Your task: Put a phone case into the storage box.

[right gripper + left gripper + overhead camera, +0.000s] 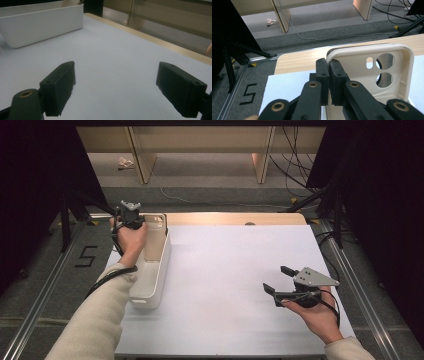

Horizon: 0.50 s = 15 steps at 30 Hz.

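High view: the left gripper (131, 210) is at the far end of the white bin (159, 275), holding a cream phone case (155, 236) upright over the bin's far end. The bin lies along the left edge of the table (235, 285). The right gripper (280, 280) hangs well right of the bin, above bare table, with nothing between its jaws.

Left gripper view: the jaws are clamped almost fully together on the thin rim of the case (372, 75), at a corner far from the camera cut-outs. Risk: the grip covers only a narrow strip of edge, so the case can pivot or slip out if the hand tilts or jolts. Released off-centre, it may catch the bin wall and drop outside, probably onto the table.

Right gripper view: the jaws stand wide apart and empty. The bin (42, 25) sits far ahead to the left.
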Each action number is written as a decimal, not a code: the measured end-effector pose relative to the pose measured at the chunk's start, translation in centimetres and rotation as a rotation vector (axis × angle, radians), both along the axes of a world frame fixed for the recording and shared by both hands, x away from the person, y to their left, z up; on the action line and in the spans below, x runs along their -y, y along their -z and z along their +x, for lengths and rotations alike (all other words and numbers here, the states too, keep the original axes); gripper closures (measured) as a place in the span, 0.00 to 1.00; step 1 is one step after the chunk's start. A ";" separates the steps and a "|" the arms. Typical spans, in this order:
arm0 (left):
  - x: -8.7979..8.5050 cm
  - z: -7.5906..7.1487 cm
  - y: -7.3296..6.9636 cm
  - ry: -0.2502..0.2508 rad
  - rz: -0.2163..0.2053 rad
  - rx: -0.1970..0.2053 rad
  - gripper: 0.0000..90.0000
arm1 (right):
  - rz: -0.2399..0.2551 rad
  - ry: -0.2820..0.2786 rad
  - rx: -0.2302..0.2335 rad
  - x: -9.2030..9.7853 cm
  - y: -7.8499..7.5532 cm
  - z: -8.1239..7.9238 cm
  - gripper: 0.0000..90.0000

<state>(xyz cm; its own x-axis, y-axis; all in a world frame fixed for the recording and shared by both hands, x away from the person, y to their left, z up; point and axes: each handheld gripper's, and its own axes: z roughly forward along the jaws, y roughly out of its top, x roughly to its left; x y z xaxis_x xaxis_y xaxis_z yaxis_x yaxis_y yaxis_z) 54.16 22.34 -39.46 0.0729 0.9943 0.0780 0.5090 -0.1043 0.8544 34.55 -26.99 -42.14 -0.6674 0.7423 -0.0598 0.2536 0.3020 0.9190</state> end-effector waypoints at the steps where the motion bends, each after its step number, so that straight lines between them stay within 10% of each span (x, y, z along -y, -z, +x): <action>1: 0.0 0.0 0.1 -0.001 0.001 -0.004 0.96 | 0.000 0.000 0.000 0.0 0.0 0.0 0.19; 15: -0.3 0.2 0.5 0.025 0.013 -0.062 0.85 | -0.002 0.000 0.000 0.0 0.0 0.0 0.19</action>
